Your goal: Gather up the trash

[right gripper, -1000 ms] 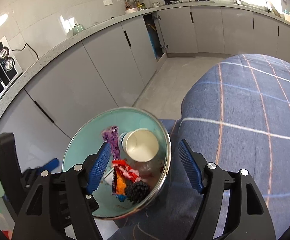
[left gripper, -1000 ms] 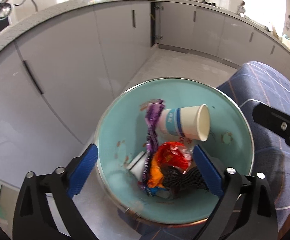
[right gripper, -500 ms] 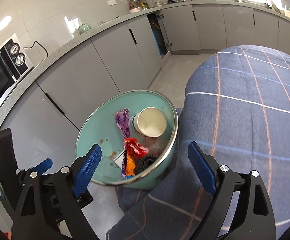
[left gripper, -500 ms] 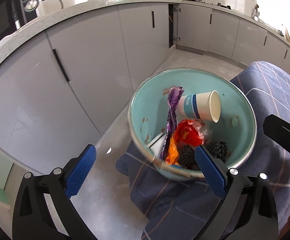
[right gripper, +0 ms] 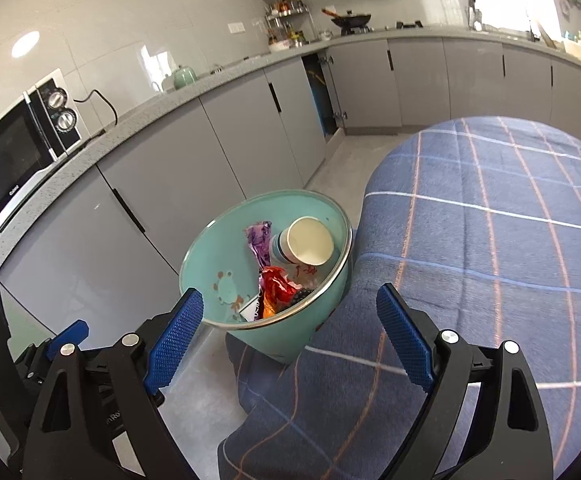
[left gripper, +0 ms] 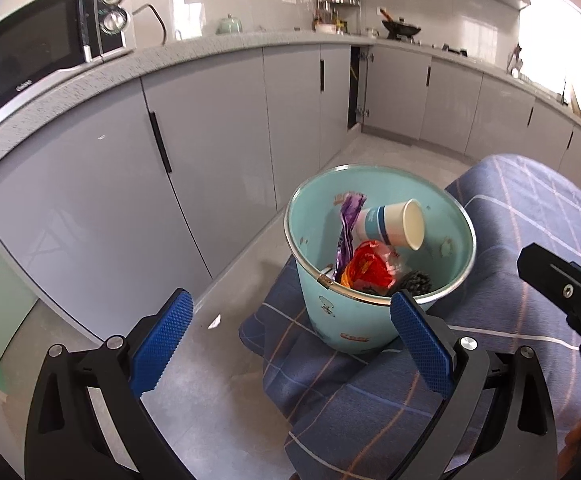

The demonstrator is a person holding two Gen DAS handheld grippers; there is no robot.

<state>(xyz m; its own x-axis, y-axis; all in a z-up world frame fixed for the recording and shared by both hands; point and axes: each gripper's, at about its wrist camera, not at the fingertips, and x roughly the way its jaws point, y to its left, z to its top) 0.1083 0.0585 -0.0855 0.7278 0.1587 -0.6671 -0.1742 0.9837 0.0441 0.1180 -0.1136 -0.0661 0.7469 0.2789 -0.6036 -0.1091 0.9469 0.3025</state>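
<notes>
A teal bin [left gripper: 342, 320] stands on the floor against the table's hanging cloth. Inside it lie a white-and-blue paper cup [left gripper: 390, 226] on its side, a purple wrapper [left gripper: 348, 220], a red-orange wrapper [left gripper: 368, 268] and a black mesh ball [left gripper: 416, 282]. My left gripper [left gripper: 288, 300] hovers open, above and short of the bin, with nothing between its blue pads. The right wrist view shows the same bin [right gripper: 226, 264], cup [right gripper: 306, 242] and purple wrapper [right gripper: 260, 240]. My right gripper [right gripper: 290, 294] is wide open and empty, above the bin's near rim.
A blue plaid tablecloth [right gripper: 490, 220] covers the table to the right of the bin and drapes to the floor. Grey cabinets [left gripper: 218, 140] line the far side of a narrow strip of floor. A microwave [right gripper: 14, 152] sits on the counter.
Both grippers have pulled back and risen from the bin, which now looks smaller and farther off. The right jaws have widened. The trash in the bin has not shifted.
</notes>
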